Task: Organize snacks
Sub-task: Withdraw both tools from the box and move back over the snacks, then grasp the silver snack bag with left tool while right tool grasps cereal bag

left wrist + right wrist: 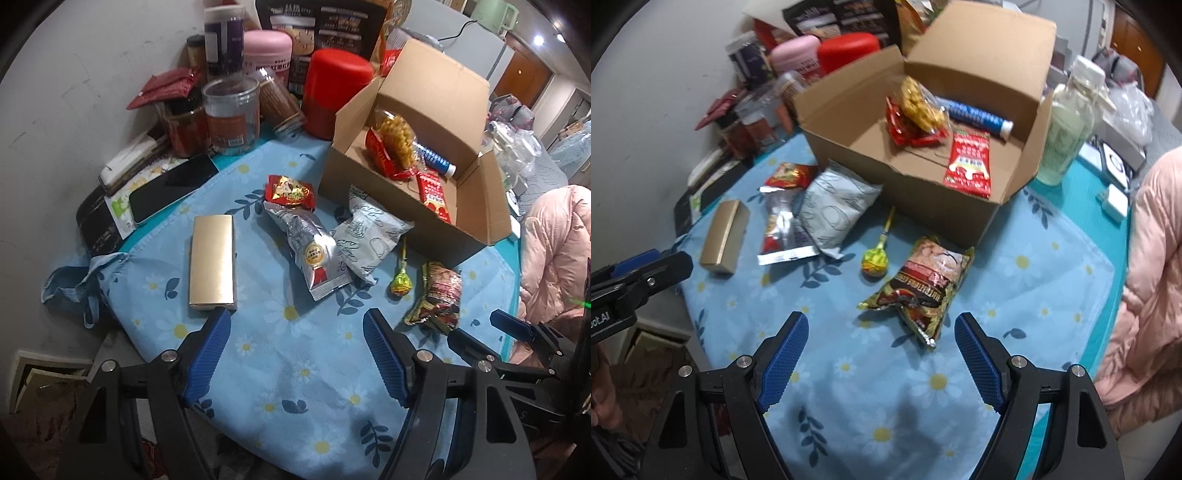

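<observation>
An open cardboard box [384,206] [916,199] holds a yellow snack bag [919,101], a red packet [969,164] and a blue tube [975,116]. On the blue daisy cloth [295,369] lie a gold box [213,260] [724,230], a silver packet [310,243] [783,232], a grey-white bag [369,236] [834,206], a small red packet [290,192], a lollipop [400,284] [873,260] and a brown-green snack bag [439,299] [923,288]. My left gripper [297,321] is open over the cloth, near the gold box. My right gripper [881,325] is open just in front of the brown-green bag.
Jars, a red canister [334,92] and a pink container [267,55] crowd the back by the wall. A phone [173,192] lies at the left. A pale green bottle [1065,125] stands right of the box. A person's pink padded sleeve [1145,277] is at the right edge.
</observation>
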Demonstrator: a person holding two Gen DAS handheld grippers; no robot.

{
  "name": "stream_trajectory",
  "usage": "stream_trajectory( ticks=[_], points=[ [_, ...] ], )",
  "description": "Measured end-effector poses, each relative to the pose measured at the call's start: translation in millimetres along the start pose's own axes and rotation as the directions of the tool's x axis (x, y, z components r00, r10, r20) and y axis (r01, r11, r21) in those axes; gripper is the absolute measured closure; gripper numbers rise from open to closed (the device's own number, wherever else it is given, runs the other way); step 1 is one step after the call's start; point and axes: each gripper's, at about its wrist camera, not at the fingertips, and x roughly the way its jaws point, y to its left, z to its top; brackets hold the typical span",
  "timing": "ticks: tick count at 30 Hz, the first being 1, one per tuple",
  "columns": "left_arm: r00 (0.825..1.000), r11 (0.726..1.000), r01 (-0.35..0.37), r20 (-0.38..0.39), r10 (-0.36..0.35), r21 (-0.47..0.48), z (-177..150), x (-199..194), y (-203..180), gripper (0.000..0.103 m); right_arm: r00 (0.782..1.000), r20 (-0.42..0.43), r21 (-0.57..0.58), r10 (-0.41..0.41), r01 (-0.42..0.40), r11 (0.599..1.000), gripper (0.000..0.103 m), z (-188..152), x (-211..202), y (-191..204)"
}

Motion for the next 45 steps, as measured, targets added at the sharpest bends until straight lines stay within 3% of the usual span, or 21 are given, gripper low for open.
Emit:
stream_trajectory(
  ticks=[23,33,38,40,41,44,45],
  points=[
    [0.993,1.0,0.016,-0.117,-0.015,0.013,59,96,0,0.029,0.991,-0.122,0.164,-0.047,0.067,0.984,0.021,37,63,-45],
    [0.985,0.999,0.033,-0.167,-0.035,-0.01,73,132,2,0.029,0.98,-0.189,0.161,-0.056,0.087,0.983,0.021,41,88,-46],
    [0.983,1.0,-0.005,-0.184,0.006,0.002,75,144,4,0.029,0.977,-0.212,0.179,-0.03,0.069,0.981,0.021,39,98,-46],
    [0.981,1.0,-0.009,-0.196,0.006,-0.011,75,150,7,0.029,0.976,-0.216,0.197,-0.006,0.049,0.979,0.03,38,100,-47],
    [0.98,1.0,-0.008,-0.199,0.003,-0.024,75,152,10,0.032,0.976,-0.219,0.2,0.003,0.042,0.979,0.033,39,101,-46],
    [0.975,0.999,0.014,-0.222,-0.023,-0.045,73,158,17,0.057,0.976,-0.218,0.172,-0.017,0.056,0.983,0.051,39,102,-41],
    [0.976,0.999,0.011,-0.216,-0.018,-0.032,73,157,16,0.059,0.975,-0.219,0.154,-0.026,0.061,0.986,0.052,40,102,-38]
  ],
)
